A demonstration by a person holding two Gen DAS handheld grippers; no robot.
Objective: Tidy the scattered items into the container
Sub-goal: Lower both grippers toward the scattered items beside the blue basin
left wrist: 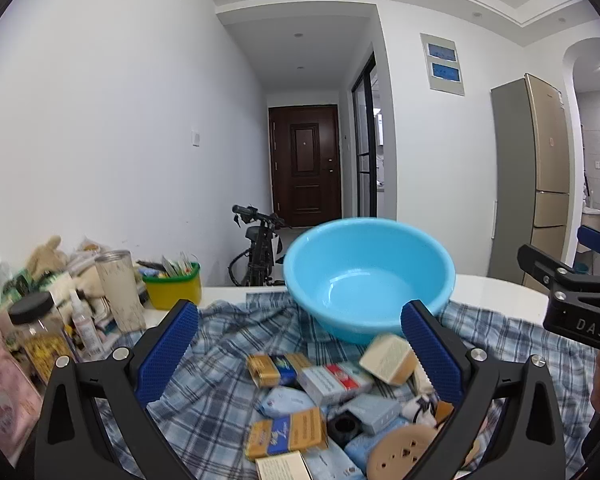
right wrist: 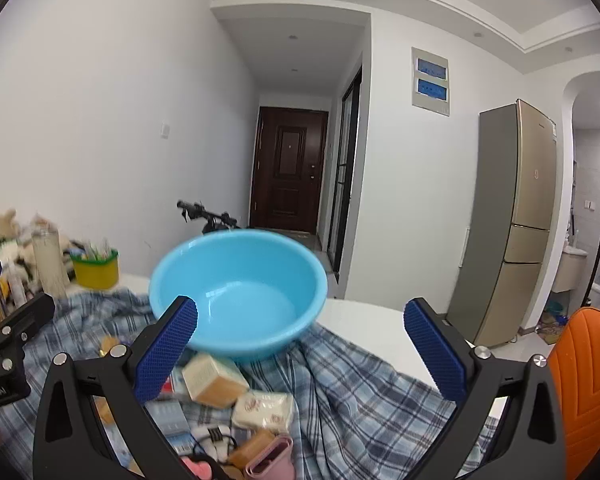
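both tongs stand wide and hold nothing: left tongs [left wrist: 296, 352] hover over the pile, right tongs [right wrist: 300, 348] hover just near of the blue basin [left wrist: 368, 276]. the basin is the container, empty, sitting on the plaid cloth [left wrist: 220, 344] at the far side of the pile, and its near wall seems to ride on a cloth fold, so it looks tilted toward the camera. the scattered items lie heaped on the cloth near of the basin: a beige soap box [left wrist: 388, 358], a red and white box [left wrist: 336, 382], a gold and blue box [left wrist: 286, 434], a black ring [left wrist: 344, 426], a tan disc with holes [left wrist: 400, 450], and in the right view a white wrapped packet [right wrist: 266, 410] and a pink piece [right wrist: 272, 460]. risks: items overlap and touch, so closing on one box probably drags or tips a neighbour, or pinches two at once. loose cloth folds can get caught in the pads, and pulling the cloth would shift the basin or slide it on the white surface [left wrist: 496, 296]. smooth carton faces may slip from a corner grip. a high drop could bounce out or rock the light basin. both tongs work the same small heap, so they could collide. clutter on the far left, the yellow bin [left wrist: 174, 288] and the tumbler [left wrist: 120, 292], could get knocked by a wide left swing.
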